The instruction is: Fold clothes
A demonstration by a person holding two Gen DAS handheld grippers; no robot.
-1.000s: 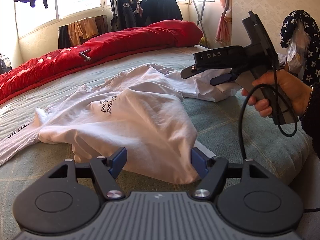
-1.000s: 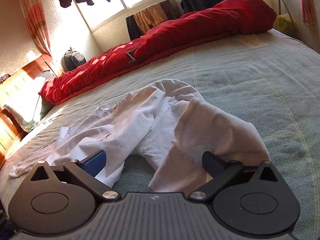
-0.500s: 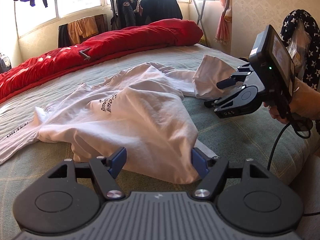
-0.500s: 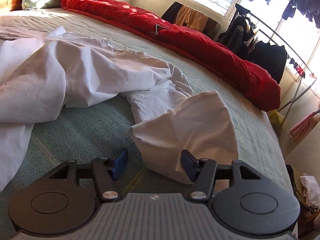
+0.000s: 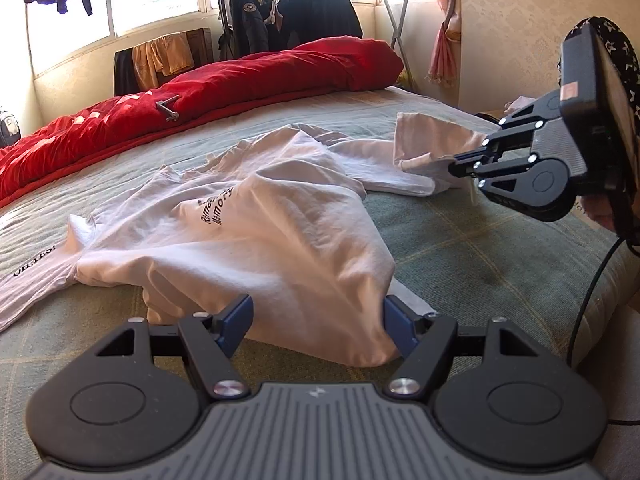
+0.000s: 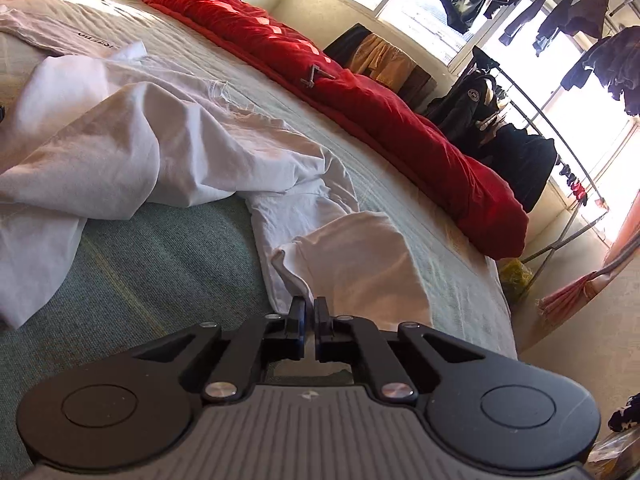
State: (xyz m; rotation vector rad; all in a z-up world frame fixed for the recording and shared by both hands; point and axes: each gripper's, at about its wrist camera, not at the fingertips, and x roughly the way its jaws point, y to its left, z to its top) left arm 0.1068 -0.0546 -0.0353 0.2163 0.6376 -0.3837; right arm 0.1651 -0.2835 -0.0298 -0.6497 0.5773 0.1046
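Right gripper (image 6: 307,312) pinches the white shirt's (image 5: 280,232) sleeve edge, left gripper (image 5: 318,322) spread wide astride the hem

Right gripper (image 6: 307,312) has been rolled over and shifted sideways; jaws, wide apart a second ago, have just been closed, sleeve hem of white T-shirt (image 6: 352,256) now pinched between them.

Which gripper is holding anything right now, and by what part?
The right gripper is shut on the white shirt, pinching its sleeve edge. The left gripper is open, holding nothing.
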